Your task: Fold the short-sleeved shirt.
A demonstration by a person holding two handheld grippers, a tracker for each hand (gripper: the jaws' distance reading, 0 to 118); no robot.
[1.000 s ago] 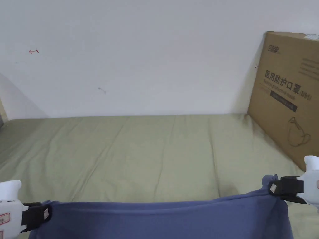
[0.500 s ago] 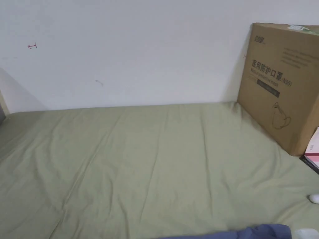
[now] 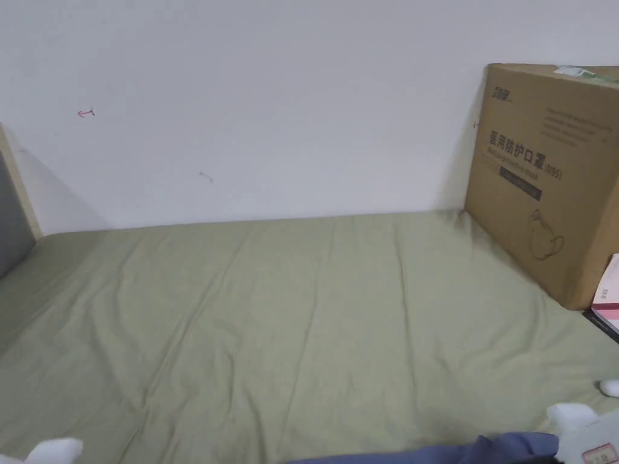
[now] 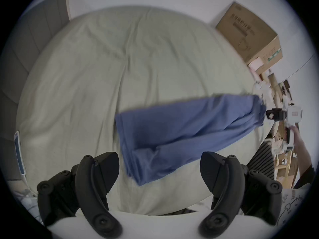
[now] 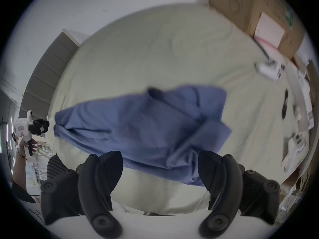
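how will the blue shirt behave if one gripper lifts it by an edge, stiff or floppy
Probably floppy: the blue shirt lies in soft overlapping folds on the green sheet. It looks thin, so likely light. Lifted by one edge, it would likely sag and bunch, as its end already does near the right gripper. Both grippers' jaws stand open.

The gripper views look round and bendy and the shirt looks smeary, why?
Both gripper views are fisheye, so the bed bulges inside a dark ring; the shirt is motion-blurred there. The head view is straight and sharper.
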